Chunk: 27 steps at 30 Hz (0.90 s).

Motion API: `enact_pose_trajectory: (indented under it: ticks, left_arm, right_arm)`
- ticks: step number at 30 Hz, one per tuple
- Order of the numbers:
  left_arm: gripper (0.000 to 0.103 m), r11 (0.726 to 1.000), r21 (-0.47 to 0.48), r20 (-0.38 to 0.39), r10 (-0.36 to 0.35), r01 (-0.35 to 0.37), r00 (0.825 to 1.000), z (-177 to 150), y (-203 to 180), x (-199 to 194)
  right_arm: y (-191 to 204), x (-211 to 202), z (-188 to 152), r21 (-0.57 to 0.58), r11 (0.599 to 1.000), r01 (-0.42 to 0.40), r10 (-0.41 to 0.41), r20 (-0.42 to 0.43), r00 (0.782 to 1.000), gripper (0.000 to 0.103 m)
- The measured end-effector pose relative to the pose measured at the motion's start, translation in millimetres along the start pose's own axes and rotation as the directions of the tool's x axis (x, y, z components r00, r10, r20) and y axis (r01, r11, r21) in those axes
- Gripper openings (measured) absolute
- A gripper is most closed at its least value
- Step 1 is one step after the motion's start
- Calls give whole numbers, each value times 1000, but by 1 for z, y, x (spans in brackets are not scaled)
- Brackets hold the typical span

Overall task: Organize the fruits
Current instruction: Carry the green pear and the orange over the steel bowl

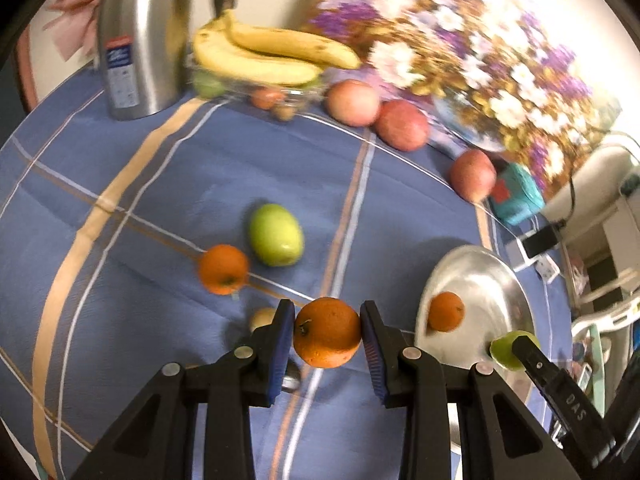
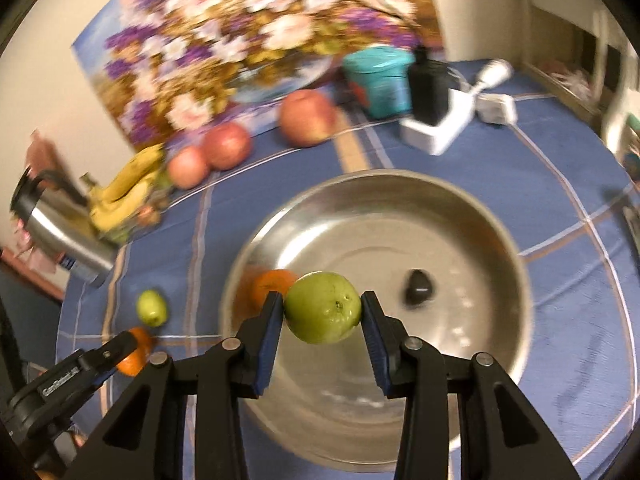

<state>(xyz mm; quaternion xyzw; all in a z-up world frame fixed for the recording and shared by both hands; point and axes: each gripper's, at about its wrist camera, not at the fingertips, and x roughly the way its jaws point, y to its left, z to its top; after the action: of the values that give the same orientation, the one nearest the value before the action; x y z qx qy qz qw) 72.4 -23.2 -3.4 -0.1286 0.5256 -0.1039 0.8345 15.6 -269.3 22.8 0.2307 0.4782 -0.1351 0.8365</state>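
In the left wrist view my left gripper is shut on an orange held above the blue cloth. My right gripper is shut on a green fruit over the near left part of a steel bowl. One orange lies in the bowl against its left wall. On the cloth left of the bowl lie another orange and a second green fruit. A small yellowish fruit peeks from behind my left finger. The steel bowl sits to the right of my left gripper.
Along the back stand a steel flask, bananas over a clear dish, three red apples and a flower painting. A teal box and a white charger block sit behind the bowl.
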Motion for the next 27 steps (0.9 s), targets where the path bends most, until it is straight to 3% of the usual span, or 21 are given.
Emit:
enact_pose_trajectory:
  ticks: [4,8,17,27]
  left_arm:
    - [36,997,72,-3,-16,16,1000,-8,-22,6]
    - [36,985,166,-20,-41,44,999,-18,-57,8]
    - [36,942,327,-49,-56,69,997,-42,-107,17]
    - [36,923,380,-86,-30,61,996,-56,-119,37]
  right_arm:
    - [-30,-7,5,50,997,51,-51,3,999,41]
    - [-49,-12,7,81,994,73,-74,6,997,32]
    - [-55,-14,7,69,994,88,-88,-6,996,32]
    - [-53,-9,5,60,995,81,-79,-30,996,32]
